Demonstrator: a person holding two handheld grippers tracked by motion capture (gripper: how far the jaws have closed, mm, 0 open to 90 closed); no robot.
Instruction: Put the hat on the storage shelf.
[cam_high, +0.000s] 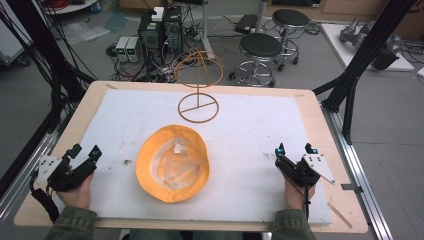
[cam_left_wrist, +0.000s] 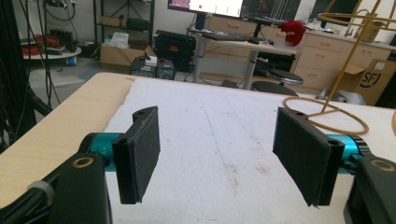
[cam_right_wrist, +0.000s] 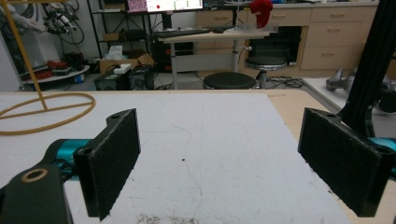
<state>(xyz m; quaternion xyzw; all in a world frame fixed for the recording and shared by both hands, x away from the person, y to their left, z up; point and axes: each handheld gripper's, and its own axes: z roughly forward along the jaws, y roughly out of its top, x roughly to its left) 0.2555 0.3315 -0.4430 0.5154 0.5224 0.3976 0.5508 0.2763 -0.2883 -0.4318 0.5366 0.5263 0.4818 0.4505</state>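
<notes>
Resting near the front corners of the worktop, the left gripper (cam_high: 85, 154) and right gripper (cam_high: 296, 149) both have jaws spread wide, holding nothing. The yellow hat (cam_high: 172, 162) lies crown-down (lining upward) on the white mat (cam_high: 250, 125), near the front edge at centre, between the grippers and apart from both. The wire hat stand (cam_high: 198, 102) sits upright toward the back edge. Judgement: no step begun; a likely next move calls for closing on the hat's brim

A soft orange cloth hat (cam_high: 172, 163) is lying on matt white foam sheet (cam_high: 250, 135); the counter (cam_high: 320, 130) is showing pale smooth wood.
</notes>
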